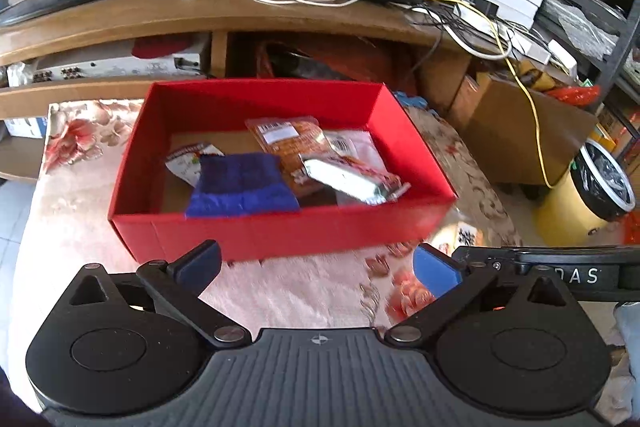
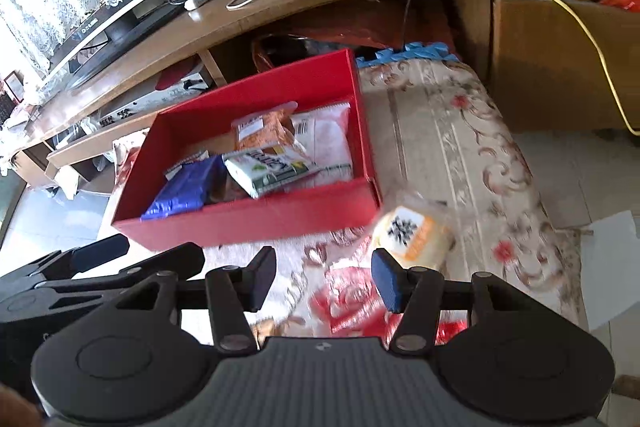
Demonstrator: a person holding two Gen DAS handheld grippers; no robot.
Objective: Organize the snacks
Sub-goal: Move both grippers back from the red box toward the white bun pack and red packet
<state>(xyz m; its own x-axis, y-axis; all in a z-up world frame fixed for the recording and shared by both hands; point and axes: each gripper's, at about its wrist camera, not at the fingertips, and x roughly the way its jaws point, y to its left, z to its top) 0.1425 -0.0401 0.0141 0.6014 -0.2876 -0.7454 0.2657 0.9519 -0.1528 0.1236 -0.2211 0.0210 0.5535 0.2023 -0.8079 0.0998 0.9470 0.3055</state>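
A red cardboard box (image 1: 280, 231) sits on a floral cloth and holds several snack packets: a blue one (image 1: 240, 185), an orange one (image 1: 288, 143), a silver-and-white one (image 1: 352, 179) and a pink-white one (image 2: 328, 135). Outside the box, by its near right corner, an orange-and-white snack pack (image 2: 412, 235) lies on the cloth, blurred. My left gripper (image 1: 316, 267) stands wide open in front of the box with nothing between its fingers. My right gripper (image 2: 324, 277) is partly open over the cloth, empty, with its right fingertip (image 2: 386, 279) just short of the snack pack.
The floral cloth (image 2: 452, 147) covers a low table. Behind it stands a wooden TV stand (image 1: 200, 11) with a television, a router and tangled cables. A cardboard box (image 1: 520, 131) and a yellow bin (image 1: 592, 195) stand at the right. Tiled floor surrounds the table.
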